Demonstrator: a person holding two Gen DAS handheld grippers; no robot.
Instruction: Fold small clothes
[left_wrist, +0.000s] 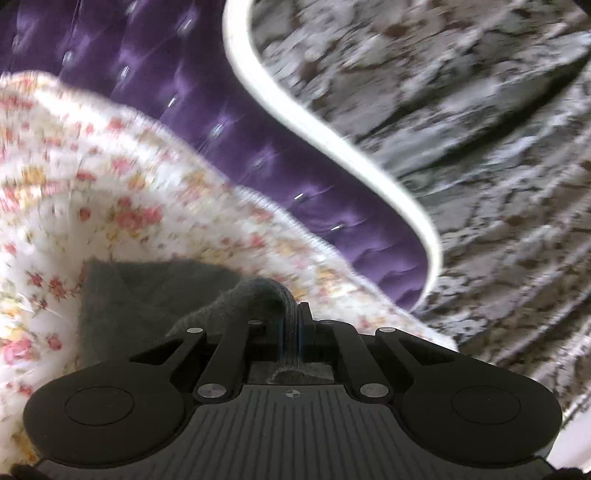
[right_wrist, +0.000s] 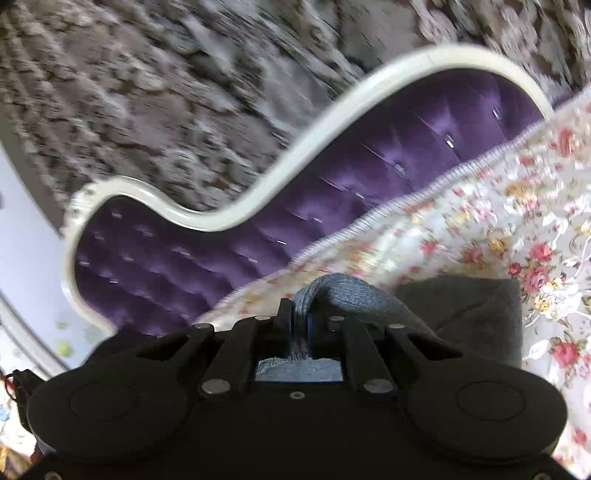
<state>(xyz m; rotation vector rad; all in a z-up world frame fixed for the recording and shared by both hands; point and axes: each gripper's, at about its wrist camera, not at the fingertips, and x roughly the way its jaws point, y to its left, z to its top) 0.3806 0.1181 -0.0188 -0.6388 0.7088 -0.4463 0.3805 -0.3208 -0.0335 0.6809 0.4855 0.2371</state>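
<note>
A small dark grey knitted garment (left_wrist: 147, 295) lies on a floral bedspread (left_wrist: 92, 192). My left gripper (left_wrist: 291, 317) is shut on a bunched edge of it, with the fabric running back between the fingers. In the right wrist view the same grey garment (right_wrist: 461, 310) lies to the right on the floral bedspread (right_wrist: 498, 221). My right gripper (right_wrist: 299, 317) is shut on another bunched edge, which looks bluish grey there. Both views are motion blurred.
A purple tufted headboard (left_wrist: 229, 129) with a curved white frame (left_wrist: 332, 140) stands behind the bed; it also shows in the right wrist view (right_wrist: 332, 206). Grey and brown patterned wallpaper (left_wrist: 461, 129) covers the wall behind it.
</note>
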